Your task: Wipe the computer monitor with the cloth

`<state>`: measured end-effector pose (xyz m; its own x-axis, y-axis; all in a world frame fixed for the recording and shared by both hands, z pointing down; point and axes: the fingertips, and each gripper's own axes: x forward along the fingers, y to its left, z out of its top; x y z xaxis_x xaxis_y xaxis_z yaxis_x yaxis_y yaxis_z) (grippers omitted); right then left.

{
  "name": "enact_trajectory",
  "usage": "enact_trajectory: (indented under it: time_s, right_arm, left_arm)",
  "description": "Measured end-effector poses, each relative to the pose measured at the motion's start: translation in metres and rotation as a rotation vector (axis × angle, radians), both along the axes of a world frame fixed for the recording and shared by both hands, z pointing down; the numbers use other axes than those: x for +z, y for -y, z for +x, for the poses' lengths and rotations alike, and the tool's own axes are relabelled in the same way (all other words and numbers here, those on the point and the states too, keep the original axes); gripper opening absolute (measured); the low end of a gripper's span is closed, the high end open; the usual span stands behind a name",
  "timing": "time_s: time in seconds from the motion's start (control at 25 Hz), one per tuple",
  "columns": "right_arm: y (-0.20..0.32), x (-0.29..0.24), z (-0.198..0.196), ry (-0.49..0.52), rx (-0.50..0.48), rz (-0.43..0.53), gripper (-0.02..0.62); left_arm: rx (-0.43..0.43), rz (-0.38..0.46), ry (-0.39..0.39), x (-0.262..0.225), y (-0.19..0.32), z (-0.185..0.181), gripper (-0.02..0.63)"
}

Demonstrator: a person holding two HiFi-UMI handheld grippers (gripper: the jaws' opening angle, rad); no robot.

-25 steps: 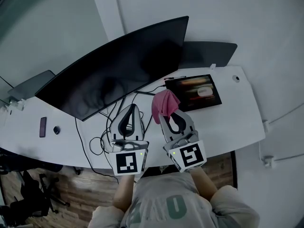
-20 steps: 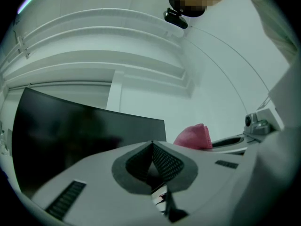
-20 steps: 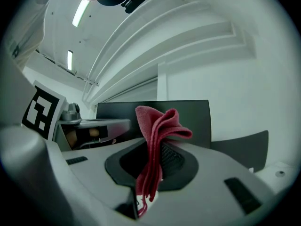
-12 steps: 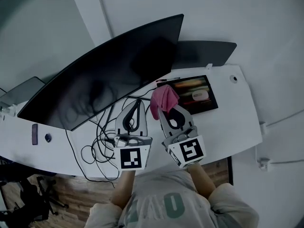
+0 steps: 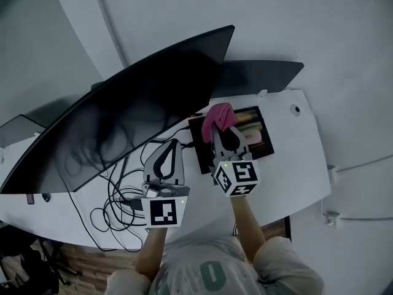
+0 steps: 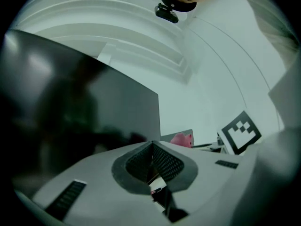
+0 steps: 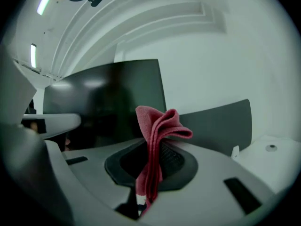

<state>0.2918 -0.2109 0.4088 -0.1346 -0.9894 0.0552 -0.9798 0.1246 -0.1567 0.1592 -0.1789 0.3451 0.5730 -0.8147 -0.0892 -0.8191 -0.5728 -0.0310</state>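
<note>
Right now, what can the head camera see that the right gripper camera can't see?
Only the head view shows the tangled cables, the tablet lying flat, and the wooden floor. Only the right gripper view shows the ceiling light strips and, up close, the right gripper shut on the pink cloth. Both show that cloth, the big dark monitor and the smaller dark screen behind it.
</note>
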Motion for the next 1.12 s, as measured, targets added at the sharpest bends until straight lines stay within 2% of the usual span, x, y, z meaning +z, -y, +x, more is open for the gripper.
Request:
enact_trajectory:
  time_s: [0.12, 0.32, 0.4, 0.64, 0.8, 1.12]
  right_arm:
    - [0.026, 0.037, 0.019, 0.052, 0.03, -0.063, 0.051]
    - [0.058, 0.093, 0.039, 0.291, 0.071, -0.156, 0.051]
    - [0.067, 0.108, 0.041, 0.343, 0.08, -0.174, 0.051]
    - [0.085, 0.127, 0.031, 0.445, 0.047, -0.166, 0.051]
    - [0.092, 0.124, 0.022, 0.471, 0.013, -0.133, 0.051]
    - [0.095, 0.126, 0.019, 0.578, 0.012, -0.136, 0.051]
  left_arm:
    - [0.014, -0.025, 0.011, 0.016, 0.017, 0.01, 0.014]
    - [0.025, -0.065, 0.023, 0.041, 0.041, 0.022, 0.014]
    - [0.028, -0.072, 0.036, 0.048, 0.049, 0.026, 0.014]
    - [0.039, -0.082, 0.102, 0.066, 0.064, 0.032, 0.014]
    - [0.015, -0.108, 0.071, 0.072, 0.07, 0.029, 0.014]
    - [0.012, -0.096, 0.083, 0.077, 0.069, 0.022, 0.014]
